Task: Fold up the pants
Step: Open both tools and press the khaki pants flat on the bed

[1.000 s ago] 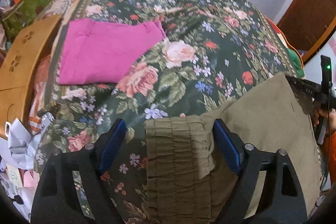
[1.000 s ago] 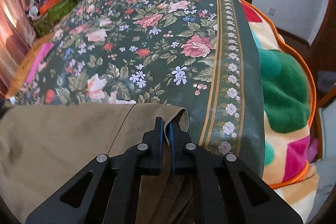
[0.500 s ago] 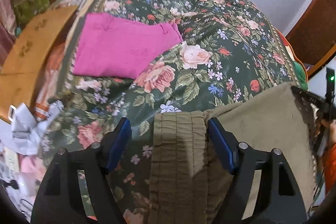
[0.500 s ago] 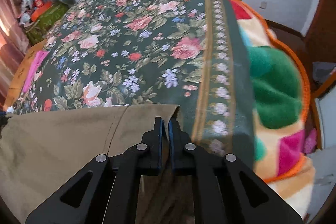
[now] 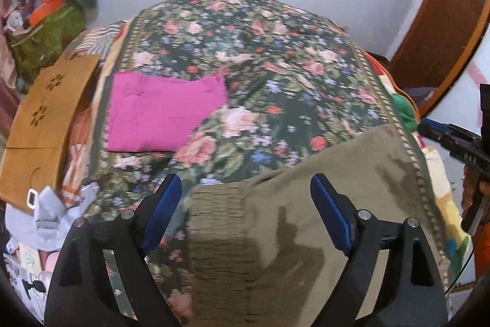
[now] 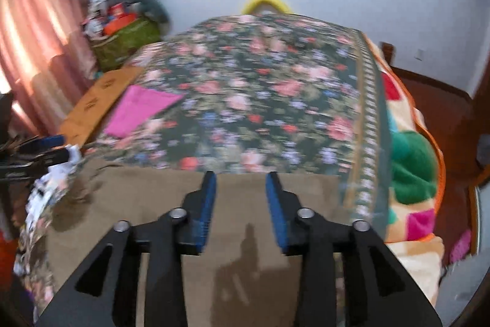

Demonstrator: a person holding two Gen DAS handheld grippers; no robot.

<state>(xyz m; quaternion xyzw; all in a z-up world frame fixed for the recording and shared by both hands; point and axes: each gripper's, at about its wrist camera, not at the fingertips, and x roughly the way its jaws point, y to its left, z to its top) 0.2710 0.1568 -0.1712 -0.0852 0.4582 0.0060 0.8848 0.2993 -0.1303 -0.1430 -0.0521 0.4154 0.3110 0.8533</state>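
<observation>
Olive-khaki pants (image 5: 321,204) lie flat on the near part of the floral bedspread (image 5: 260,66), with the gathered elastic waistband (image 5: 217,222) at the left. My left gripper (image 5: 245,189) is open, raised above the waistband, holding nothing. In the right wrist view the pants (image 6: 239,235) spread across the near bed. My right gripper (image 6: 240,183) is open above their far edge, empty. The right gripper also shows at the right edge of the left wrist view (image 5: 453,140).
Folded magenta pants (image 5: 162,112) lie at the bed's far left. A brown cardboard box (image 5: 39,124) stands left of the bed, with clutter and a green bag (image 5: 46,32) behind. A colourful fleece blanket (image 6: 410,167) hangs off the right side.
My right gripper has opened and let go of the pant hem, which now lies flat. Both grippers have lifted and tilted up, showing more of the wall.
</observation>
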